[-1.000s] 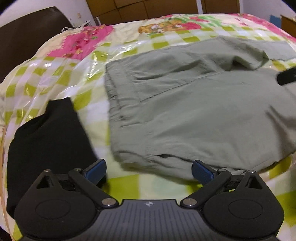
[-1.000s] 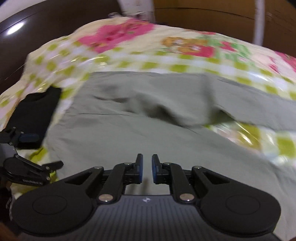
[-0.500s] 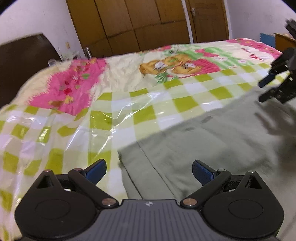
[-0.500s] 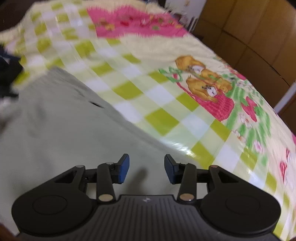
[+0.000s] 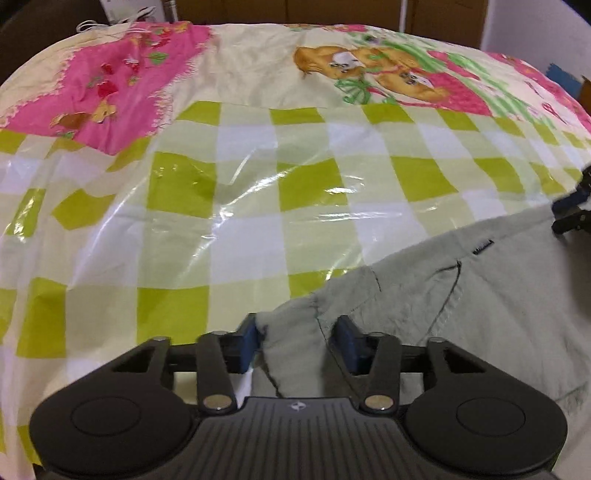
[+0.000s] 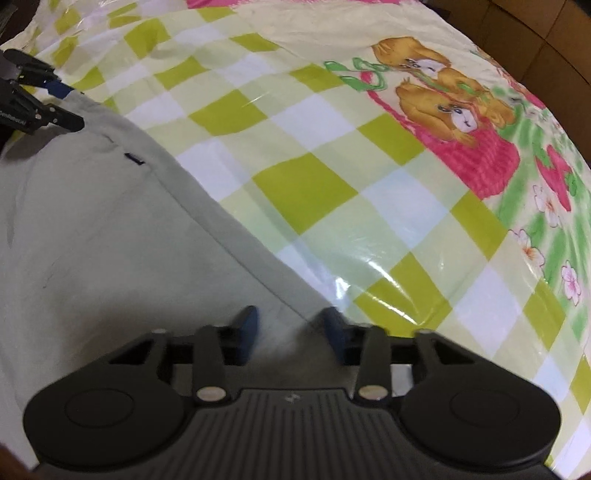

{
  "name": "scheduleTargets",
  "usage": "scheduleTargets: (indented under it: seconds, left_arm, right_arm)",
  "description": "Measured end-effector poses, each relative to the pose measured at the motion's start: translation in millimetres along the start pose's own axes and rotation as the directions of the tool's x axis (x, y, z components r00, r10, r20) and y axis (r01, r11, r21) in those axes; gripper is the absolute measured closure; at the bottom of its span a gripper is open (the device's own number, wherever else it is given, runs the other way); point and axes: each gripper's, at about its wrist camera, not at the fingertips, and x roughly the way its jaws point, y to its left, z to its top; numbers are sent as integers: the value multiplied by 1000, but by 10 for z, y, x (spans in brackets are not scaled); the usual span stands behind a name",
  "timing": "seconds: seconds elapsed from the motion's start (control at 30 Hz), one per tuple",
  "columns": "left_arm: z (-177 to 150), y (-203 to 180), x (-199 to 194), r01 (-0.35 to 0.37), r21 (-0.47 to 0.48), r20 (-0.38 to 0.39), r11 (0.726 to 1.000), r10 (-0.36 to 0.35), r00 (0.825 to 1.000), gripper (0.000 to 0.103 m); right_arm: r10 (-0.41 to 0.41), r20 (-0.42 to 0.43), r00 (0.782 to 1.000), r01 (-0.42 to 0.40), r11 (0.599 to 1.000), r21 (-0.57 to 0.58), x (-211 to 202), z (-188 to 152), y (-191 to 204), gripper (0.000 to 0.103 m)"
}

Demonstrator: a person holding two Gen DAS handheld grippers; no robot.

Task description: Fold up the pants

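Observation:
Grey-green pants [image 5: 461, 306] lie on a bed with a green-checked cover. In the left wrist view, my left gripper [image 5: 297, 341] is open with its jaws on either side of a bunched corner of the pants at the far edge. In the right wrist view, the pants [image 6: 110, 240] fill the left side. My right gripper [image 6: 290, 334] is open, its jaws straddling the far edge of the cloth. The left gripper also shows at the upper left of the right wrist view [image 6: 55, 105], and the right gripper shows at the right edge of the left wrist view [image 5: 572, 218].
The bed cover [image 5: 258, 184] is glossy plastic over a pink, green and cartoon print. Wooden cabinets [image 6: 546, 48] stand behind the bed. A dark headboard [image 5: 37, 22] is at the far left.
Both grippers have moved forward to the far edge of the pants. The left jaws have narrowed around a bunched corner. The right jaws have opened wider. The black garment has left view.

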Motion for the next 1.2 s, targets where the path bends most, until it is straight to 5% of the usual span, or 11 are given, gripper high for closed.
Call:
scheduleTargets:
  seconds: [0.03, 0.1, 0.27, 0.43, 0.5, 0.57, 0.73, 0.97, 1.1, 1.2]
  left_arm:
    - [-8, -3, -27, 0, 1, 9, 1000, 0, 1000, 56]
    - [-21, -35, -74, -13, 18, 24, 1000, 13, 1000, 67]
    - [-11, -42, -160, -10, 45, 35, 999, 9, 999, 76]
    - [25, 8, -225, 17, 39, 47, 999, -19, 999, 77]
    - [27, 1, -223, 11, 38, 47, 999, -13, 999, 77]
    - [25, -25, -234, 6, 42, 48, 999, -8, 999, 79]
    - [40, -99, -383, 17, 48, 84, 999, -21, 996, 81]
    - [-74, -135, -1077, 57, 50, 223, 997, -67, 973, 81]
    - [-539, -245, -1658, 103, 66, 291, 992, -118, 949, 81]
    - [-1027, -340, -1895, 131, 74, 290, 989, -147, 946, 81]
  right_arm:
    - [-8, 4, 1000, 8, 1000, 9, -12, 1, -14, 90]
    - [-28, 11, 1000, 28, 1000, 2, -44, -11, -13, 91]
    - [-104, 21, 994, 105, 992, -71, -19, -32, 22, 57]
    - [-60, -6, 998, 59, 995, -85, 107, 34, -1, 57]
    - [-51, -12, 999, 50, 996, -78, 134, 44, -5, 63]
    - [-9, -8, 1000, 9, 998, -58, 112, 25, 1, 97]
    - [-49, 11, 999, 49, 997, -67, -47, -30, 112, 100]
    - [-81, 230, 970, 73, 996, 44, -1098, -141, 154, 101]
    - [-73, 331, 941, 58, 997, 55, -1884, -508, 503, 101]
    - [-55, 331, 942, 42, 998, 45, -2206, -930, 937, 101]
